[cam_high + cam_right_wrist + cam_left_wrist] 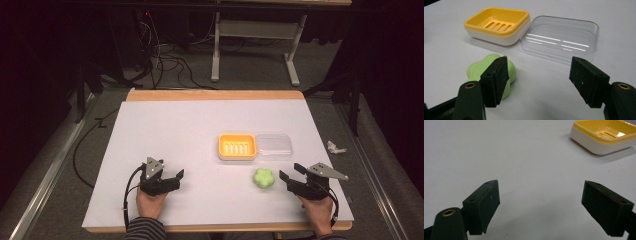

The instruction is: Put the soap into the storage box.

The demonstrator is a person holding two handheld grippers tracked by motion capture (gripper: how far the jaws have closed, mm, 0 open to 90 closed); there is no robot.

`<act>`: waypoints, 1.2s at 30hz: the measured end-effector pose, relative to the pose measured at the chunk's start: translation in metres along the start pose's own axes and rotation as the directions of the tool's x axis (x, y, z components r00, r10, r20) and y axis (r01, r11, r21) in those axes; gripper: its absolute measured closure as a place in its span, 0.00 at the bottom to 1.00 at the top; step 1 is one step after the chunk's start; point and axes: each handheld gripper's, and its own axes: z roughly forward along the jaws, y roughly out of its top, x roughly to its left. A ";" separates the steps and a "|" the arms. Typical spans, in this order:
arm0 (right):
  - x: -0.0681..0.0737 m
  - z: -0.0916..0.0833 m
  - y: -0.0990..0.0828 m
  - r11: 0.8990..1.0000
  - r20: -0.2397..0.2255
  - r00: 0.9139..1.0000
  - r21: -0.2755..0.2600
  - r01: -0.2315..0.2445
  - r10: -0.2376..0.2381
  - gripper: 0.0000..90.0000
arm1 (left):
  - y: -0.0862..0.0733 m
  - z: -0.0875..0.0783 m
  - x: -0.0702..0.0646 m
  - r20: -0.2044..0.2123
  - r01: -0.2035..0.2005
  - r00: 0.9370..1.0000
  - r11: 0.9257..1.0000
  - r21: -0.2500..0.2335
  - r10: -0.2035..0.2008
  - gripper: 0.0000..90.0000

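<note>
The green soap (263,178) lies on the white surface (170,135), just in front of the yellow dish (237,146). Your right claw (288,172) is nearer, the soap just off its left; the left claw (176,179) sits well apart. Both gape wide, empty.
</note>
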 end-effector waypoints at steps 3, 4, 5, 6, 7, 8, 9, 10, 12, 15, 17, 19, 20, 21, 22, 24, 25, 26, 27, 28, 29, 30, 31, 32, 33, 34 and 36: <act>0.001 -0.004 -0.002 1.000 -0.006 1.000 -0.004 0.008 -0.008 0.35 | 0.000 0.000 0.000 0.001 0.008 1.000 1.000 -0.007 -0.008 0.17; 0.001 -0.004 -0.002 1.000 -0.006 1.000 -0.004 0.008 -0.008 0.35 | 0.000 0.000 0.000 0.000 0.004 1.000 1.000 -0.001 -0.004 0.17; 0.004 -0.005 -0.003 1.000 -0.006 1.000 0.009 0.019 -0.019 0.35 | 0.000 0.001 0.000 0.002 0.004 1.000 1.000 0.010 -0.004 0.17; 0.004 -0.005 -0.003 1.000 -0.006 1.000 0.009 0.019 -0.019 0.35 | 0.000 0.001 0.000 0.002 0.004 1.000 1.000 0.010 -0.004 0.17; 0.007 -0.006 -0.004 0.999 -0.016 1.000 0.028 0.016 -0.016 0.34 | -0.001 0.001 -0.001 0.002 0.003 1.000 1.000 0.009 -0.003 0.17; 0.007 -0.006 -0.004 0.999 -0.016 1.000 0.028 0.016 -0.016 0.34 | -0.001 0.001 -0.001 0.002 0.003 1.000 1.000 0.009 -0.003 0.17; 0.008 -0.007 -0.004 0.999 -0.018 1.000 0.034 0.022 -0.021 0.34 | -0.001 0.001 -0.001 0.001 -0.001 1.000 1.000 0.010 0.001 0.17; 0.010 -0.008 -0.005 0.999 -0.020 1.000 0.039 0.021 -0.021 0.34 | 0.000 0.001 0.000 0.000 -0.001 1.000 1.000 0.010 0.001 0.17; 0.012 -0.010 -0.004 0.999 -0.025 0.999 0.043 0.025 -0.024 0.33 | 0.000 0.000 0.000 0.000 -0.002 1.000 1.000 0.006 0.002 0.17; 0.017 -0.013 -0.004 0.998 -0.035 0.999 0.050 0.031 -0.029 0.32 | 0.000 0.001 0.000 0.000 0.001 1.000 1.000 0.005 -0.001 0.17; 0.020 -0.014 -0.004 0.997 -0.039 0.998 0.063 0.044 -0.041 0.31 | 0.000 0.000 0.000 0.001 -0.003 1.000 1.000 0.005 0.003 0.17; 0.022 -0.013 -0.005 0.996 -0.046 0.998 0.076 0.049 -0.046 0.31 | 0.000 0.001 0.000 0.001 0.002 1.000 1.000 0.003 -0.002 0.17; 0.024 -0.014 -0.005 0.995 -0.051 0.998 0.085 0.050 -0.045 0.30 | 0.000 0.001 0.000 0.001 0.002 1.000 1.000 0.003 -0.002 0.17; 0.024 -0.013 -0.005 0.994 -0.055 0.997 0.086 0.064 -0.059 0.30 | 0.000 0.000 0.000 0.002 -0.003 1.000 1.000 0.003 0.003 0.17; 0.024 -0.013 -0.005 0.994 -0.055 0.997 0.086 0.064 -0.059 0.30 | 0.000 0.000 0.000 0.002 -0.003 1.000 1.000 0.003 0.003 0.17; 0.027 -0.014 -0.004 0.994 -0.063 0.996 0.090 0.067 -0.062 0.30 | 0.000 0.000 0.000 0.002 -0.002 1.000 1.000 0.002 0.002 0.17; 0.029 -0.015 -0.004 0.994 -0.066 0.996 0.093 0.065 -0.059 0.30 | 0.000 0.000 0.000 0.002 0.002 1.000 1.000 0.001 -0.002 0.17; 0.030 -0.014 -0.003 0.993 -0.067 0.996 0.097 0.069 -0.062 0.29 | 0.000 0.000 0.000 0.003 -0.003 1.000 1.000 0.002 0.003 0.17; 0.031 -0.014 -0.002 0.992 -0.072 0.995 0.100 0.075 -0.068 0.29 | 0.000 0.000 -0.001 0.004 -0.003 1.000 1.000 0.002 0.003 0.17; 0.031 -0.014 -0.002 0.992 -0.072 0.995 0.100 0.075 -0.068 0.29 | 0.000 0.000 -0.001 0.004 -0.003 1.000 1.000 0.002 0.003 0.17; 0.034 -0.012 0.001 0.990 -0.077 0.994 0.112 0.086 -0.077 0.29 | 0.000 0.000 0.000 0.005 -0.002 1.000 1.000 0.007 0.002 0.17; 0.034 -0.012 0.001 0.990 -0.077 0.994 0.112 0.086 -0.077 0.29 | 0.000 0.000 0.000 0.005 -0.002 1.000 1.000 0.007 0.002 0.17; 0.037 -0.010 0.003 0.987 -0.072 0.994 0.129 0.096 -0.087 0.28 | 0.000 0.000 -0.001 0.004 -0.005 1.000 1.000 0.003 0.005 0.17; 0.037 -0.010 0.003 0.987 -0.072 0.994 0.129 0.096 -0.087 0.28 | -0.001 0.000 -0.001 0.005 -0.006 1.000 1.000 0.003 0.006 0.17; 0.039 -0.009 0.004 0.986 -0.077 0.993 0.135 0.103 -0.093 0.28 | -0.001 0.000 -0.001 0.004 -0.007 1.000 1.000 0.000 0.007 0.17; 0.040 -0.009 0.004 0.985 -0.078 0.993 0.140 0.102 -0.092 0.28 | 0.000 -0.001 -0.001 0.006 -0.003 1.000 1.000 -0.004 0.003 0.17; 0.042 -0.008 0.006 0.983 -0.079 0.992 0.148 0.107 -0.096 0.28 | 0.000 0.000 0.000 0.003 0.002 1.000 1.000 0.004 -0.002 0.17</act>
